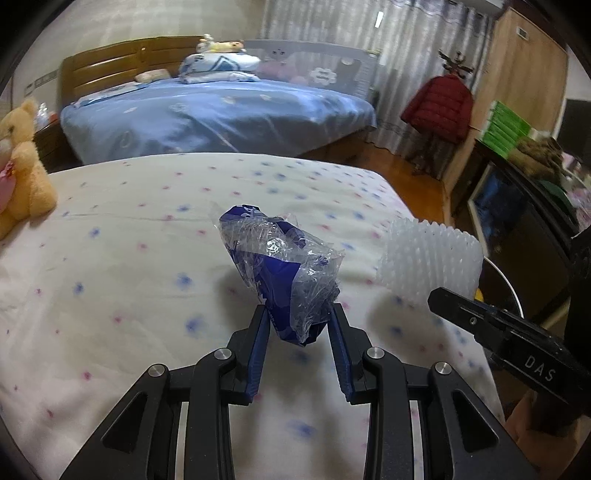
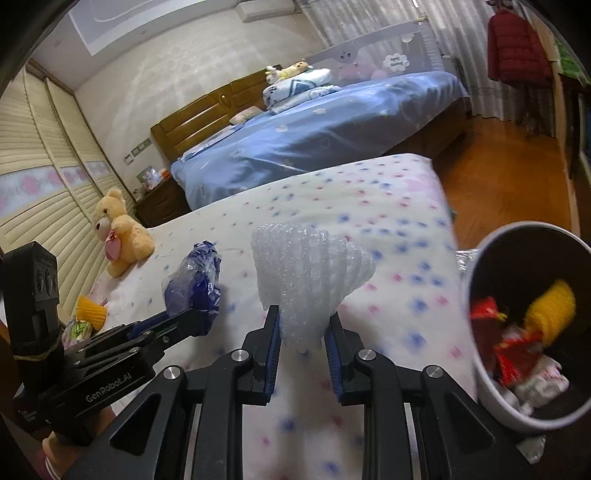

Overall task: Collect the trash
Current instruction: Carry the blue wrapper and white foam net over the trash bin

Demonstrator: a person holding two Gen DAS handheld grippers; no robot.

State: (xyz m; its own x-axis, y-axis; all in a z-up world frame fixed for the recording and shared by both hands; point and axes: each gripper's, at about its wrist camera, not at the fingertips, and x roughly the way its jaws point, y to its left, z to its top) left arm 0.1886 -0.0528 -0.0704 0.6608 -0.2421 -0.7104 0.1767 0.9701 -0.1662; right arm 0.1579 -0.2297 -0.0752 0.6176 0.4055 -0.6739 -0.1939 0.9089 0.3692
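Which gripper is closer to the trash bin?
Right. The right gripper, clamping white foam netting, is beside the trash bin; the left gripper, holding a blue wrapper, is farther away.

A home bedroom. Straight ahead of the tool, a bed (image 1: 221,114) with a blue flowered cover and a carved wooden headboard (image 1: 122,55); folded bedding and soft toys are piled at its head. Directly under the tool, a second mattress (image 1: 110,258) in a white sheet dotted pink and blue. A plush teddy bear (image 2: 120,230) sits off to the left. Ahead and right: grey curtains (image 1: 332,26), a red padded jacket (image 1: 439,107) on a coat stand, wooden floor (image 2: 491,184). Slatted wardrobe doors (image 2: 40,162) run along the far left.
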